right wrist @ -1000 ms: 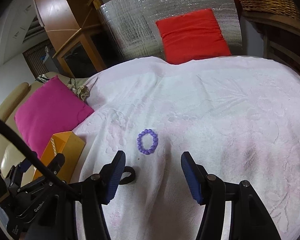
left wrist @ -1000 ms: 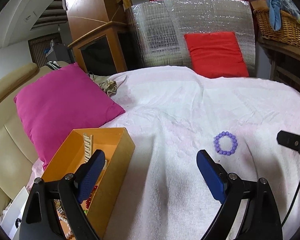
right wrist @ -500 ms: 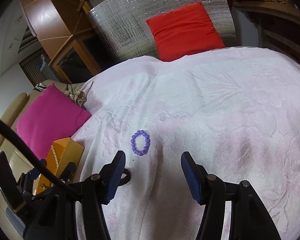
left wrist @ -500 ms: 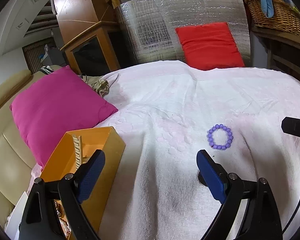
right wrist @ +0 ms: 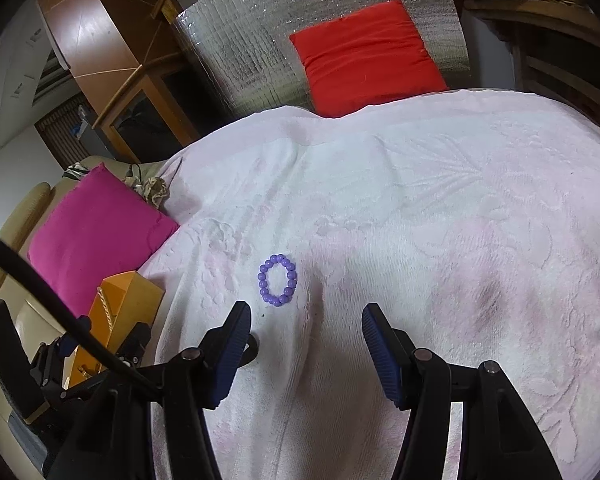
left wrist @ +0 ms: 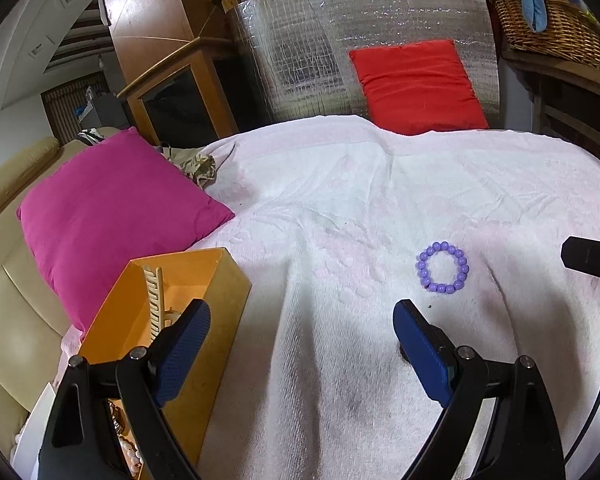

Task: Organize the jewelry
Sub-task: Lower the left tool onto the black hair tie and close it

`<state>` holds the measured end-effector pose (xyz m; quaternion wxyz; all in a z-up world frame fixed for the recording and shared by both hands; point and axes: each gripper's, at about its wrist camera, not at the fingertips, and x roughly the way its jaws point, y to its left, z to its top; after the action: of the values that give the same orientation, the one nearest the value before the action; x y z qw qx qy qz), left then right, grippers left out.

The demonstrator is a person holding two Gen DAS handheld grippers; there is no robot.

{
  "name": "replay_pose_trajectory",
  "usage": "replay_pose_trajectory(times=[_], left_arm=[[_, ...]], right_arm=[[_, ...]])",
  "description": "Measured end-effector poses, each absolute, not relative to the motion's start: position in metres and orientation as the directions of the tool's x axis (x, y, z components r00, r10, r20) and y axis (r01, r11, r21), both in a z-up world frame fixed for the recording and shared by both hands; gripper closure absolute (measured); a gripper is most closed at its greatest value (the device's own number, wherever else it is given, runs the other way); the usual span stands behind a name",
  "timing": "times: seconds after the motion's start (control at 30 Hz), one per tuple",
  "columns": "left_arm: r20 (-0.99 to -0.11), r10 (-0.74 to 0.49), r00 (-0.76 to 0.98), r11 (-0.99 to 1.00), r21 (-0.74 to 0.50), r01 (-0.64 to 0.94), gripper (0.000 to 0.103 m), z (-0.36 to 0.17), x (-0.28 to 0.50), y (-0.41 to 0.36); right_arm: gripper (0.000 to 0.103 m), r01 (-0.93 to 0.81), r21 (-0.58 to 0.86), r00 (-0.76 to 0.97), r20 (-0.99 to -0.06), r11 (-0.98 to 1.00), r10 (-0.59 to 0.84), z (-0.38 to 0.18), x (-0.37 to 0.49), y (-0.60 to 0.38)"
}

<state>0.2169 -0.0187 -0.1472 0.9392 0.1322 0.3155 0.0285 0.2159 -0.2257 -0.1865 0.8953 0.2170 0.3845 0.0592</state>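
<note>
A purple bead bracelet lies flat on the white towel; it also shows in the right wrist view. An orange box at the left holds a cream comb and other jewelry. My left gripper is open and empty, between box and bracelet. My right gripper is open and empty, just short of the bracelet and a little to its right. A small dark ring lies by its left finger.
A magenta cushion lies left of the box on a beige sofa. A red cushion leans on a silver foil panel behind the towel. A wicker basket stands at the back right.
Both grippers have drawn back and tilted slightly; the bracelet sits a little farther left in both views. Both stay open, nothing picked up.
</note>
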Motion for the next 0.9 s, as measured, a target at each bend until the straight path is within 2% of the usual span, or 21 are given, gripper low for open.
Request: replay_pose_trajectory(times=[0.17,0.37,0.53,0.67,0.9], left_arm=[[-0.607,0.135,0.783,0.964,0.265,0.039,0.010,-0.152,0.220,-0.017],[-0.676,0.107,0.729,0.973,0.221,0.062,0.010,-0.165,0.232,-0.012],[-0.765,0.048,0.642,0.988,0.129,0.080,0.010,-0.183,0.248,-0.004],[-0.791,-0.010,0.612,0.991,0.074,0.113,0.010,-0.191,0.251,-0.006],[-0.796,-0.012,0.605,0.977,0.120,0.177,0.010,-0.198,0.251,-0.035]], right_arm=[[0.041,0.067,0.430,0.692,-0.670,0.900,0.269,-0.188,0.217,-0.225],[0.041,0.081,0.446,0.681,-0.677,0.891,0.277,-0.192,0.218,-0.229],[0.041,0.092,0.455,0.673,-0.684,0.886,0.282,-0.194,0.219,-0.232],[0.041,0.105,0.471,0.665,-0.688,0.876,0.290,-0.196,0.221,-0.235],[0.041,0.153,0.543,0.646,-0.687,0.826,0.333,-0.204,0.224,-0.249]])
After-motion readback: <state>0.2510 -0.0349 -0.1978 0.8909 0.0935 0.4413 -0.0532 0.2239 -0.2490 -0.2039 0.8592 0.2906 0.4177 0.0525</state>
